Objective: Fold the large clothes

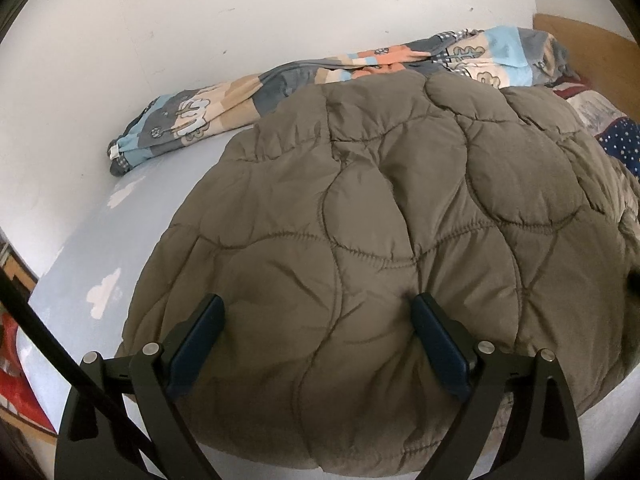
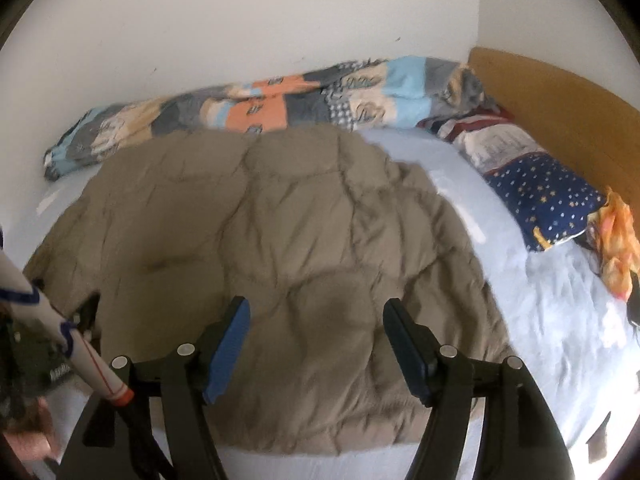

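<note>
Olive-brown quilted jacket (image 1: 400, 220): padded, stitched in curved panels, spread flat on the bed (image 1: 80, 264). It lies directly ahead of and beneath both of your tools and fills the middle of each wrist view.

Left tool (image 1: 318, 308): jaws stand wide apart, blue-padded fingers (image 1: 200, 344) lowered onto the jacket's near part. The right-hand fingertip dimples the fabric; nothing is pinched between the pads.

Right tool (image 2: 318, 312): jaws parted wide, poised over the jacket's near edge, with fabric below the gap and no fold caught in it. This view is blurred, so you cannot tell whether the tips touch the cloth.

Bed sheet, pale blue with white cloud shapes: bare to the left of your left tool and to the right of your right tool.

Patchwork duvet (image 2: 260, 112): blue, orange, grey and cream, bunched in a long roll beyond the jacket, against the white wall (image 1: 200, 20).

Navy pillow (image 2: 548, 200) with small stars: far right of your right tool, well apart from the jacket, near the wooden headboard (image 2: 580, 120).

Orange-yellow cloth (image 2: 616, 240): crumpled just beside the pillow, at the right rim of the view.

White sleeve (image 2: 60, 336) with dark-blue trim: at the left edge of the right wrist view, beside your right tool.
</note>
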Demonstrator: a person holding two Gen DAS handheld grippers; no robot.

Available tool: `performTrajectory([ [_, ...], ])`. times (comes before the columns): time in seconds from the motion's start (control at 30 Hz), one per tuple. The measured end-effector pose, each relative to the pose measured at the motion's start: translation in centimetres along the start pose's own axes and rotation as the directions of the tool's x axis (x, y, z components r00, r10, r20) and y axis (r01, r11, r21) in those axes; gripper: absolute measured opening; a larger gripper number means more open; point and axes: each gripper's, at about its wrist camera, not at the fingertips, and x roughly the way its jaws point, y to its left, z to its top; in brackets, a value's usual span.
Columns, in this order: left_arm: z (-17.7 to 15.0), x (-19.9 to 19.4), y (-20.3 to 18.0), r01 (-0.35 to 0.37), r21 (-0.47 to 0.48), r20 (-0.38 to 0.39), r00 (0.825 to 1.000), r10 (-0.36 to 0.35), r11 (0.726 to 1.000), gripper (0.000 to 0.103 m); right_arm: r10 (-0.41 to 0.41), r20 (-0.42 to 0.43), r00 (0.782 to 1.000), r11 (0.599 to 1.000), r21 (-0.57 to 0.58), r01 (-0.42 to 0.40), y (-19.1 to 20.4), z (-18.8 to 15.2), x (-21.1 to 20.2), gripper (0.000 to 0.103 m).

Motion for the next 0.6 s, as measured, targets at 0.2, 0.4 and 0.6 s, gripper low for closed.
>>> performTrajectory([
  [0.2,-0.8,-2.8,0.9,0.055,-0.050,0.008,0.998,-0.055,0.997,0.094,0.046,-0.110,0.993,0.999,0.012,-0.045,-0.6,-1.3,1.2,0.077],
  [0.4,-2.4,-9.1,1.7,0.096,-0.070,0.090,0.992,-0.090,0.993,0.094,0.044,0.032,0.999,0.999,0.009,-0.044,-1.4,-1.5,-5.4,0.079],
  [0.6,-4.9,-13.6,1.4,0.091,0.011,0.146,0.985,-0.092,0.996,0.094,0.054,0.071,0.996,0.998,0.018,-0.055,-2.0,-4.1,-9.4,0.082],
])
